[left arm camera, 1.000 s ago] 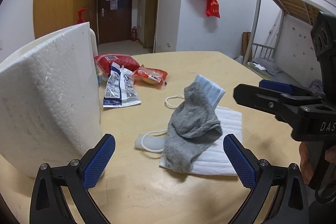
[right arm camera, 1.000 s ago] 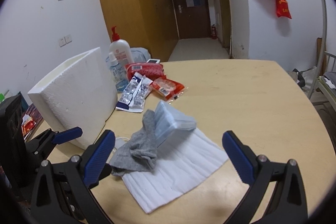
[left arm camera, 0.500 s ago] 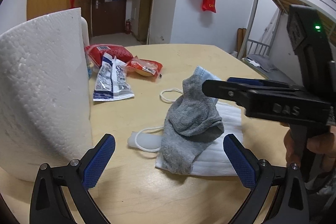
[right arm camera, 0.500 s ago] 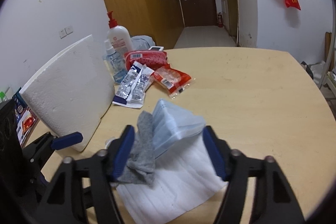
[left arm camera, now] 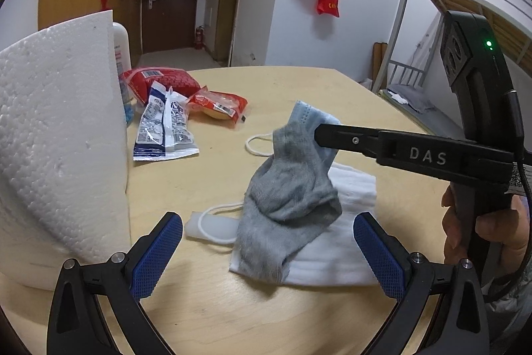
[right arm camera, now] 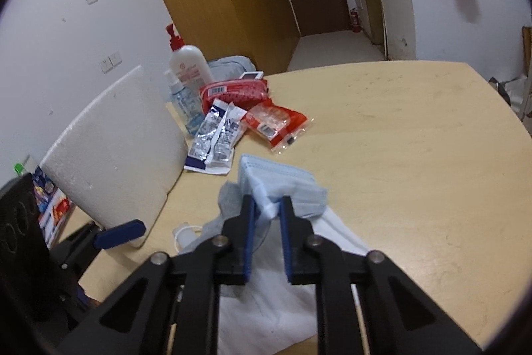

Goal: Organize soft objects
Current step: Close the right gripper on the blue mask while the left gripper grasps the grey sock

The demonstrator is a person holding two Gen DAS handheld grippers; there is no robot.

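Note:
A grey sock (left arm camera: 286, 188) is draped over a blue face mask (left arm camera: 309, 118), and both lie on a folded white cloth (left arm camera: 335, 252) on the wooden table (left arm camera: 299, 82). My right gripper (right arm camera: 267, 208) is closing its jaws on the near edge of the blue mask (right arm camera: 292, 185), which is pinched between the pads. The sock (right arm camera: 227, 202) sits just left of them. In the left wrist view the right gripper (left arm camera: 321, 130) reaches in from the right at the mask. My left gripper (left arm camera: 267, 222) stands open just in front of the pile, holding nothing.
A white foam box (left arm camera: 56, 138) stands on the left. Behind the pile lie snack packets (left arm camera: 163, 125) and a red pouch (left arm camera: 159, 82), with a pump bottle (right arm camera: 189, 62) further back. A white mask with ear loops (left arm camera: 212, 227) peeks from under the sock. A hand (left arm camera: 488, 222) holds the right gripper.
The right gripper's jaws went from wide open to nearly together on the blue mask as it moved in and down toward the pile. The left gripper stayed open and barely shifted.

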